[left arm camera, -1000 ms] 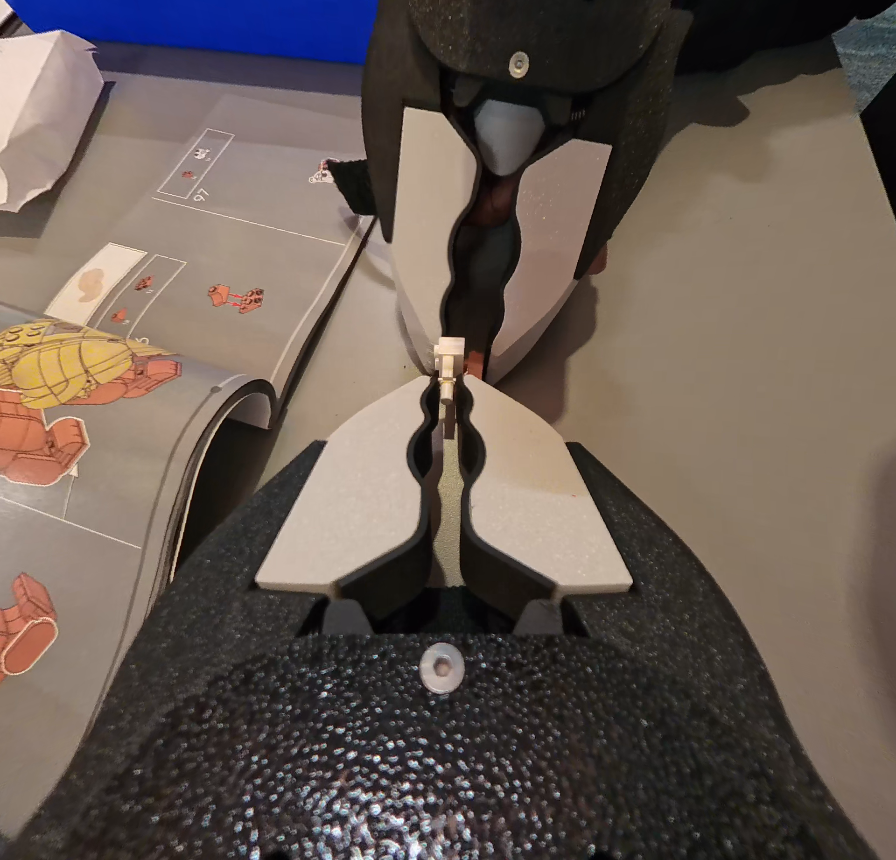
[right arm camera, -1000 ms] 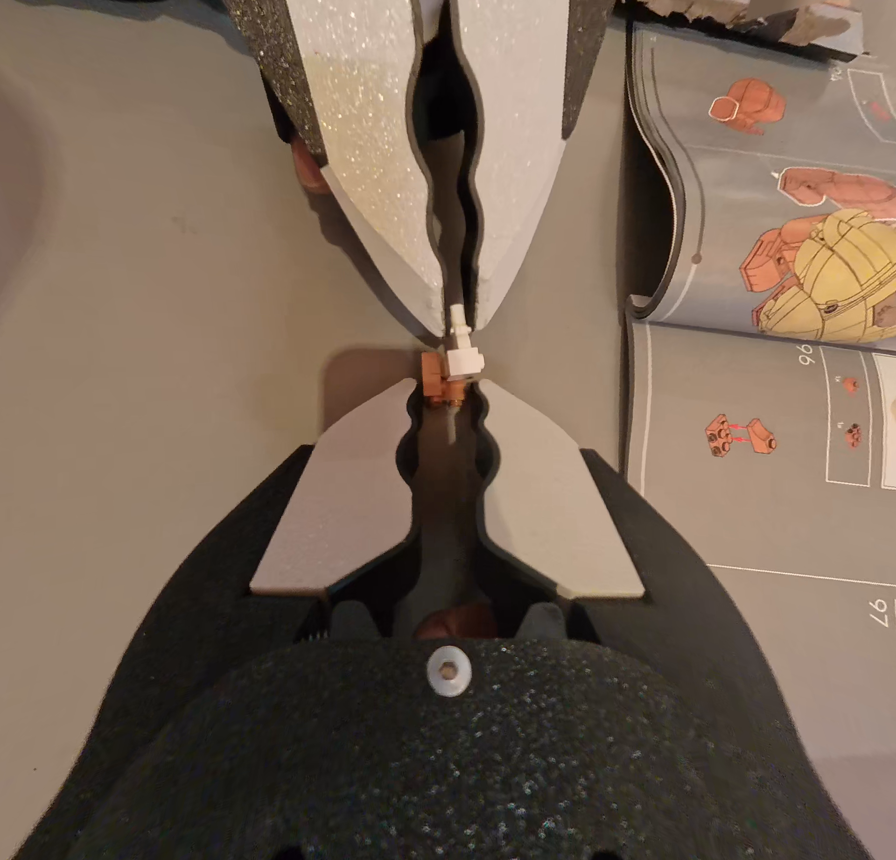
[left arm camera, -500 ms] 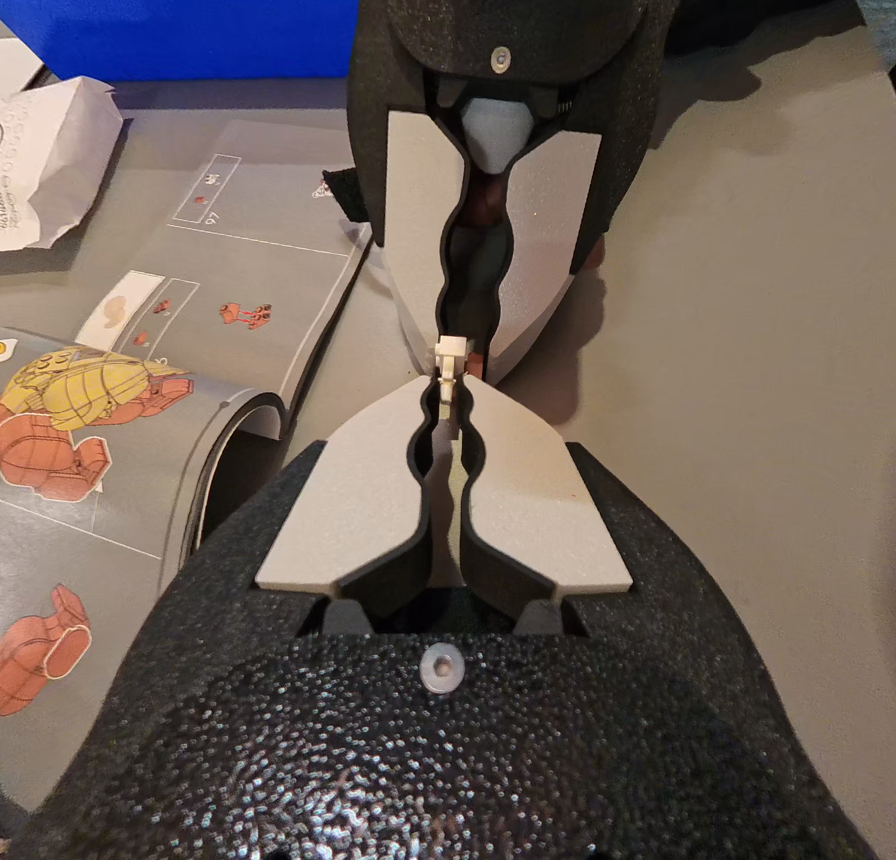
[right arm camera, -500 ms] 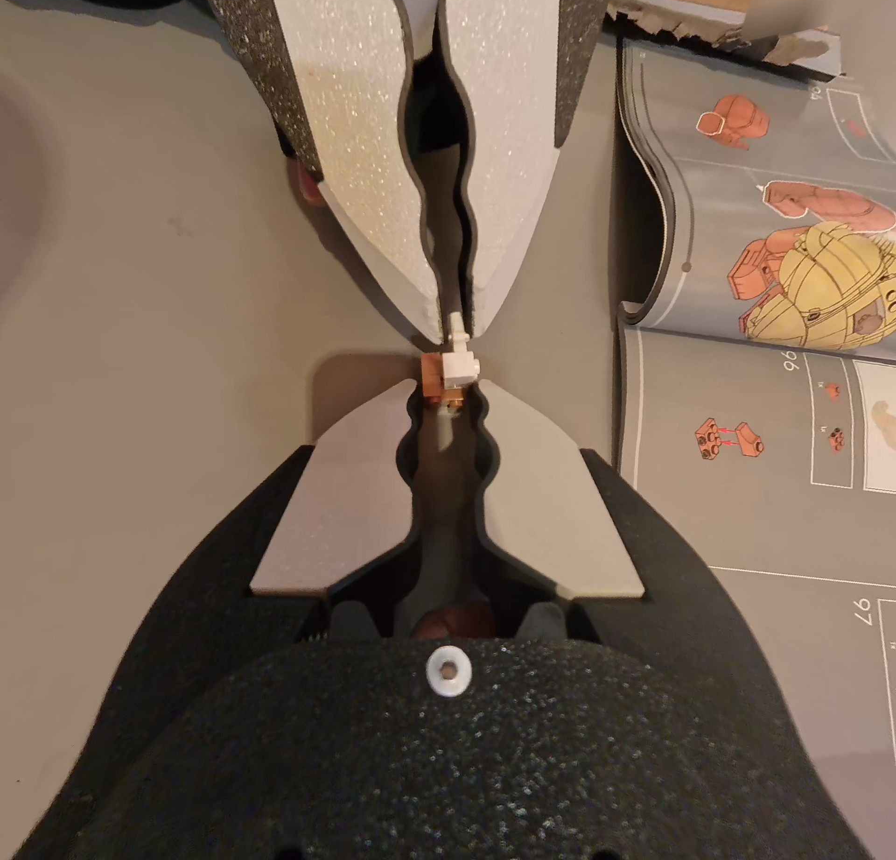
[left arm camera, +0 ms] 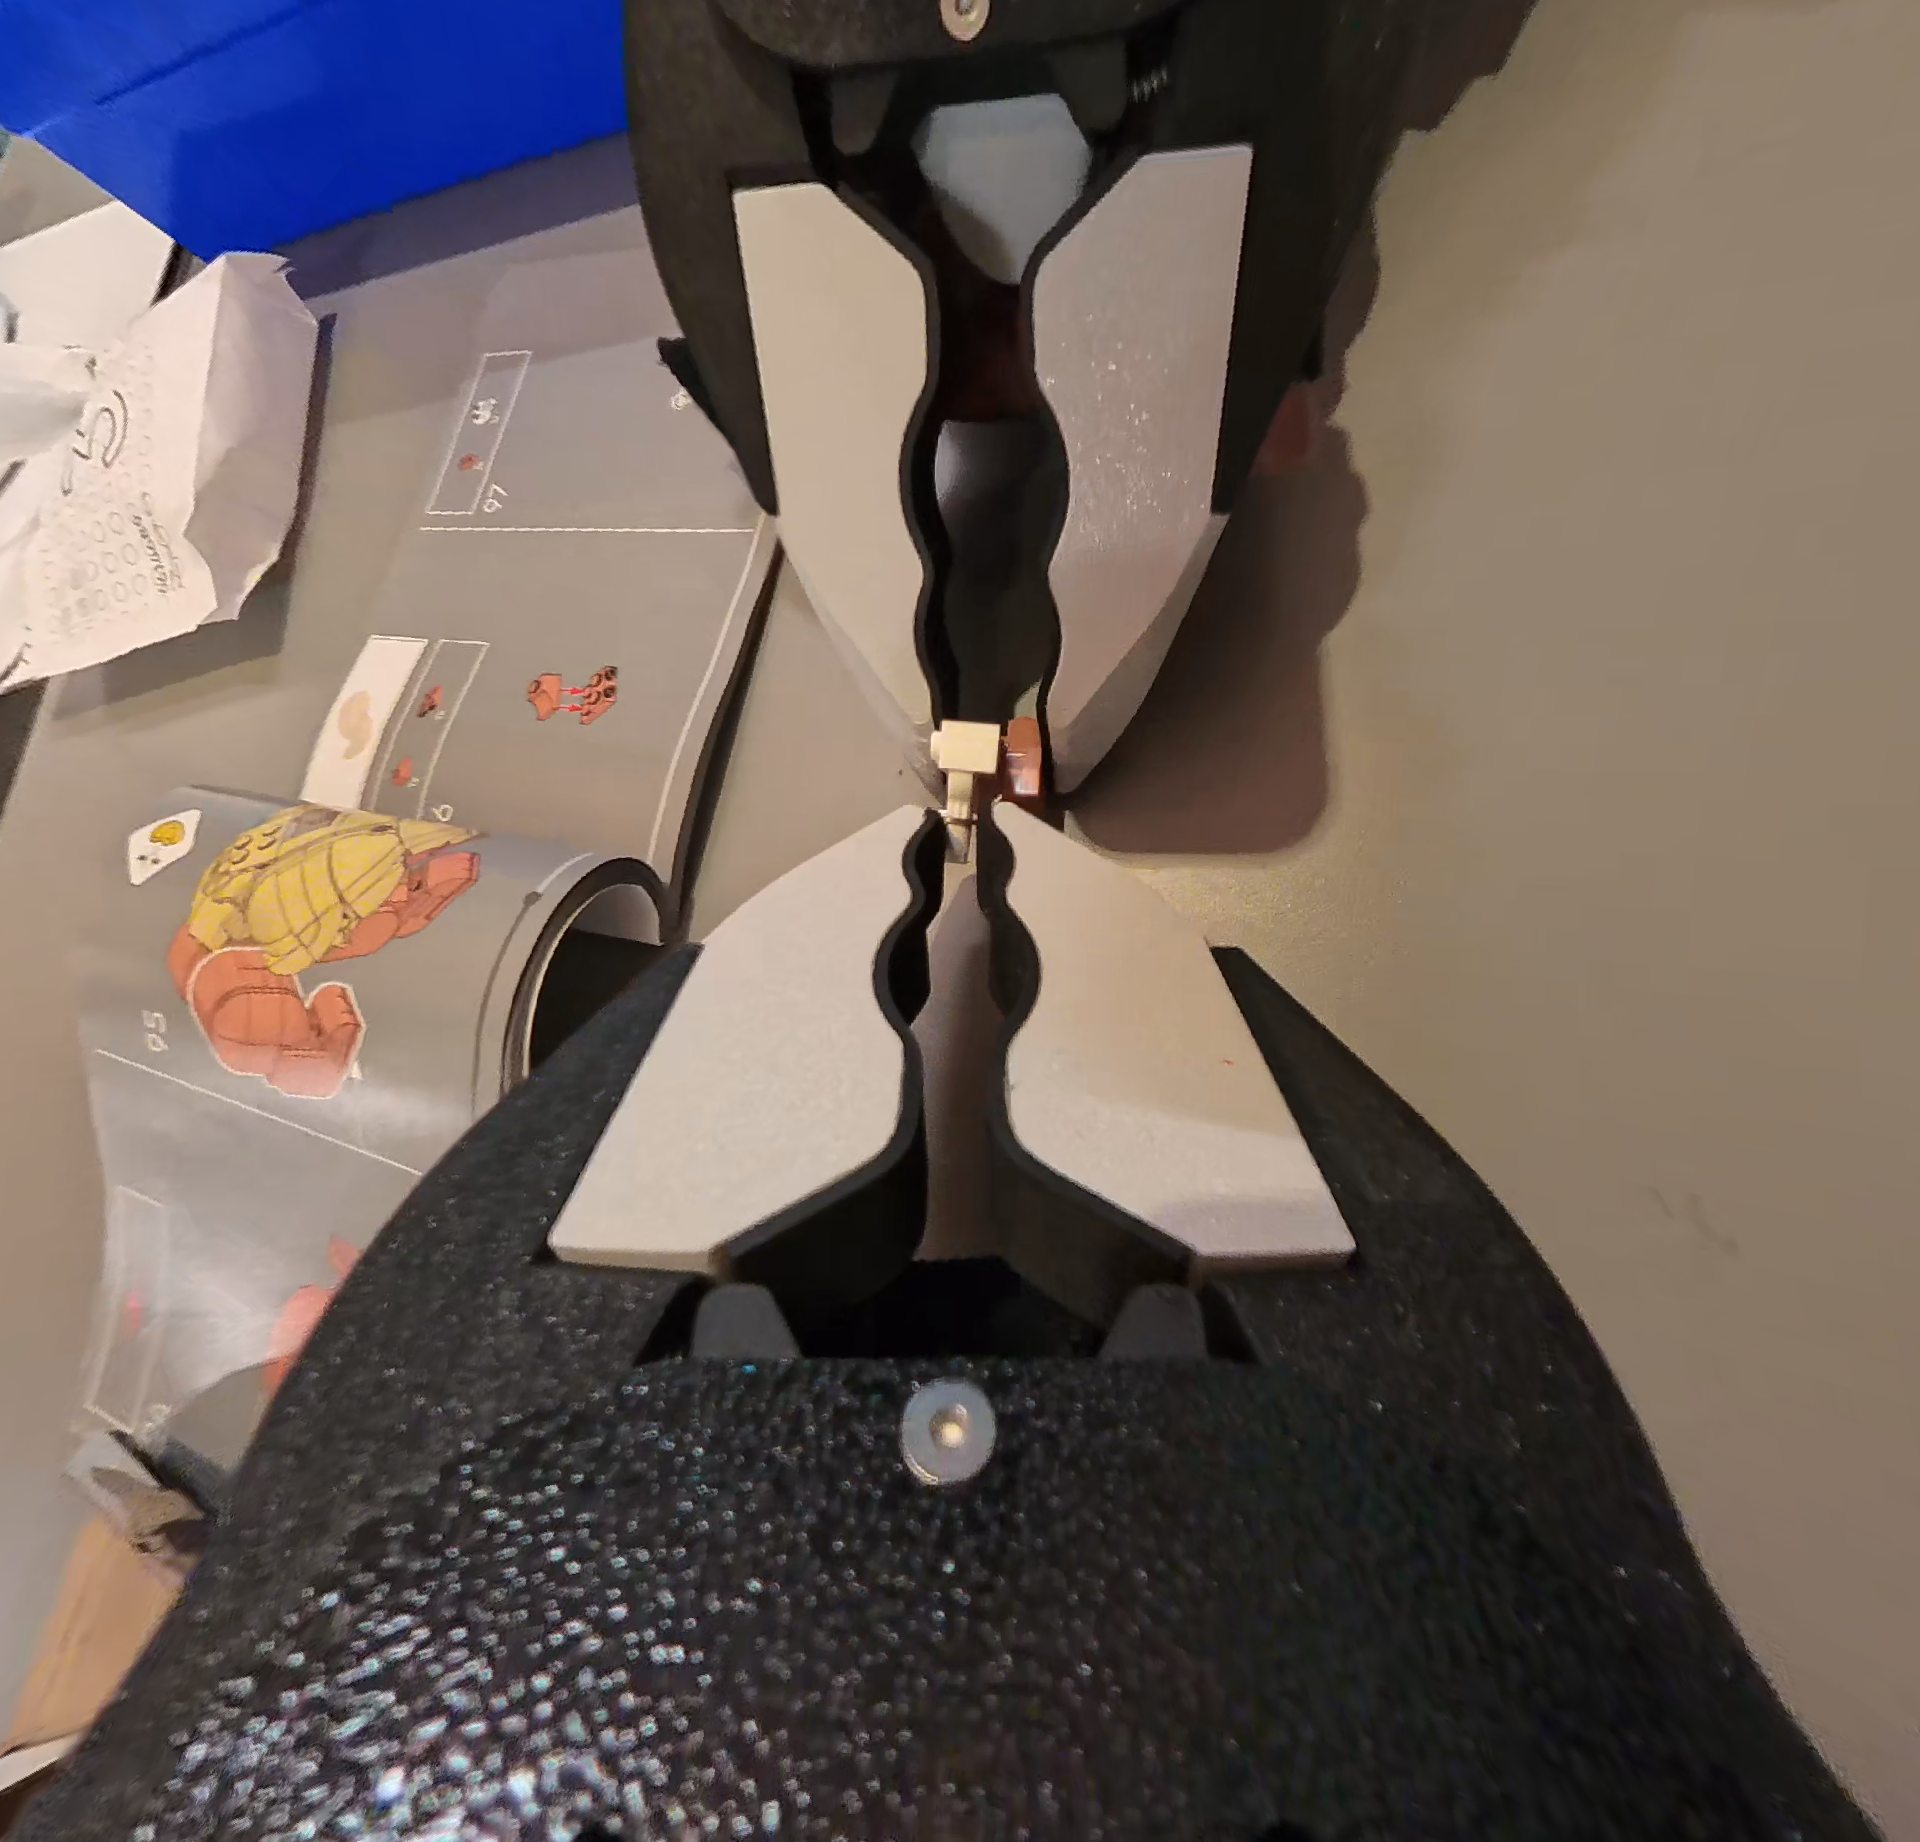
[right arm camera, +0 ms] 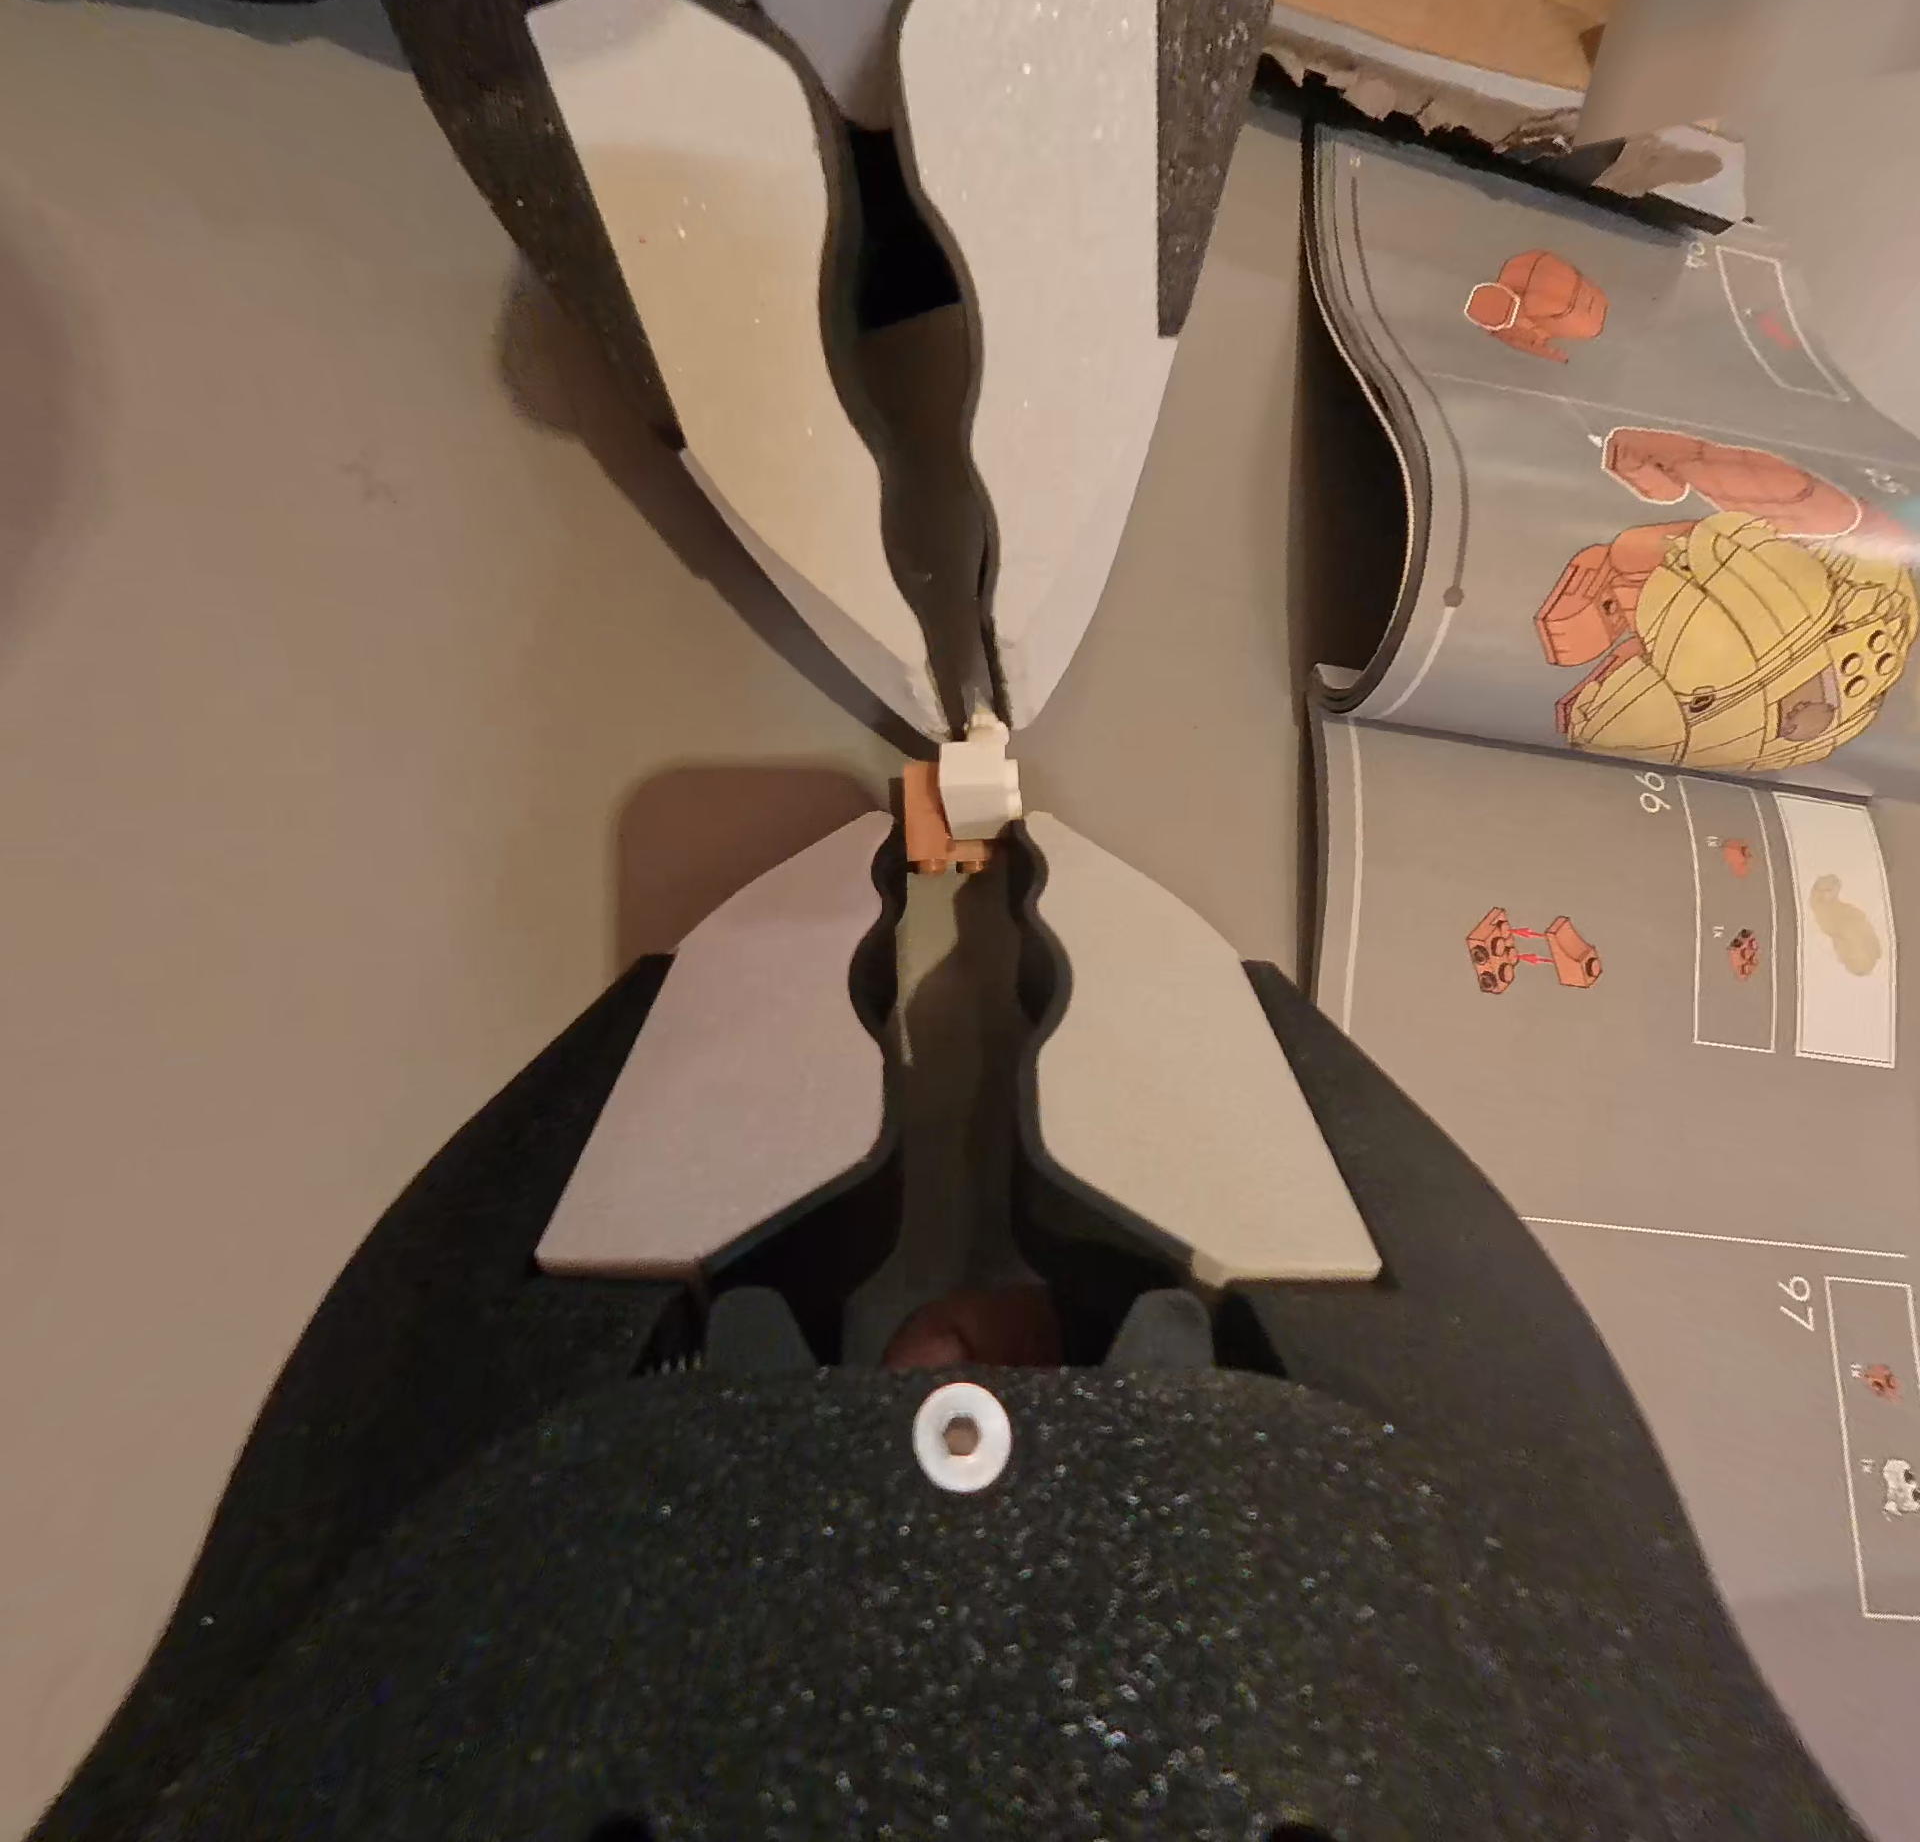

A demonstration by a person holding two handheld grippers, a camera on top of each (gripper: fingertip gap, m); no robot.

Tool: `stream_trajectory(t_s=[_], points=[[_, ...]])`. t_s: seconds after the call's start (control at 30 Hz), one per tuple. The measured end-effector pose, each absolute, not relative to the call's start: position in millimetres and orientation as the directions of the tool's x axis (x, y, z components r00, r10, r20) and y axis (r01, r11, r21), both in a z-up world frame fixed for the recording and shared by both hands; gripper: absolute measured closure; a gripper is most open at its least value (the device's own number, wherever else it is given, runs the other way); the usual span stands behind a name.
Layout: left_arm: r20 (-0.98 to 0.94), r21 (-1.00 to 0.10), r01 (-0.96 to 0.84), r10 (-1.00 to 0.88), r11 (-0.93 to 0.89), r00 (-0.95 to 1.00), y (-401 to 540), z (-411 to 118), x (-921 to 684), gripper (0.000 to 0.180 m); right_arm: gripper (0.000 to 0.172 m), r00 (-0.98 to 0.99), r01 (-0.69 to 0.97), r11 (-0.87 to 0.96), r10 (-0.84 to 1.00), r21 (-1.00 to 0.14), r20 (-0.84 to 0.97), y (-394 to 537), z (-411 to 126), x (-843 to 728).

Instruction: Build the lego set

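My two grippers meet tip to tip above the grey table (left arm camera: 1558, 857). My left gripper (left arm camera: 961, 824) is shut on the thin stem of a small white brick piece (left arm camera: 971, 748). My right gripper (right arm camera: 951, 847) is shut on a small brown brick (right arm camera: 928, 816). The white piece (right arm camera: 977, 779) sits pressed against the brown brick. The brown brick (left arm camera: 1025, 753) also shows in the left wrist view, between the right gripper's tips. The left gripper (right arm camera: 971, 717) shows at the top of the right wrist view, pinching the stem.
An open instruction booklet (left arm camera: 582, 566) lies beside the grippers and also shows in the right wrist view (right arm camera: 1558, 1065). A crumpled white paper bag (left arm camera: 135, 504) and a blue box (left arm camera: 312, 57) lie behind it. Torn cardboard (right arm camera: 1455, 26) lies at the far edge. Left and right tips are no more than a few centimetres apart.
Both grippers have shifted slightly together over the table. The white piece now sits squarer against the brown brick. Both grasps hold as before.
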State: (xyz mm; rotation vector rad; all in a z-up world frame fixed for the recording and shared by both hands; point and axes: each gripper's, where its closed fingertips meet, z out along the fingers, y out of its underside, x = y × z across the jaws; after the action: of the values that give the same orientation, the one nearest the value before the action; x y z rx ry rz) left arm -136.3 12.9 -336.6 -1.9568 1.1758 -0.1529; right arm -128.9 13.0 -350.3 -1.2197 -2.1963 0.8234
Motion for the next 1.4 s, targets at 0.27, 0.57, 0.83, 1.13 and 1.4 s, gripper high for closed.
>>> stream_trajectory(t_s=[0.27,0.57,0.83,1.13,1.4], points=[[-0.329,-0.628,-0.742,-0.784,-0.234,0.526,11.6,-337.7,-136.8,0.175,0.15,-0.472,0.578,0.409,0.873,-0.706,0.12,13.7,-350.4,-129.2],[-0.275,-0.61,-0.739,-0.799,-0.286,0.535,11.8,-337.4,-136.7,0.175,0.145,-0.481,0.571,0.415,0.868,-0.708,0.12,12.2,-350.2,-128.3],[-0.266,-0.538,-0.787,-0.825,-0.302,0.498,13.8,-340.0,-137.5,0.175,0.148,-0.473,0.564,0.421,0.87,-0.71,0.141,12.5,-349.2,-129.3],[-0.261,-0.506,-0.808,-0.839,-0.301,0.477,11.2,-341.2,-136.3,0.176,0.151,-0.481,0.557,0.432,0.864,-0.71,0.148,10.8,-348.9,-128.8],[-0.271,-0.495,-0.82,-0.845,-0.288,0.461,4.3,-334.5,-135.6,0.175,0.151,-0.502,0.498,0.478,0.84,-0.724,0.209,5.1,-343.7,-129.7]])
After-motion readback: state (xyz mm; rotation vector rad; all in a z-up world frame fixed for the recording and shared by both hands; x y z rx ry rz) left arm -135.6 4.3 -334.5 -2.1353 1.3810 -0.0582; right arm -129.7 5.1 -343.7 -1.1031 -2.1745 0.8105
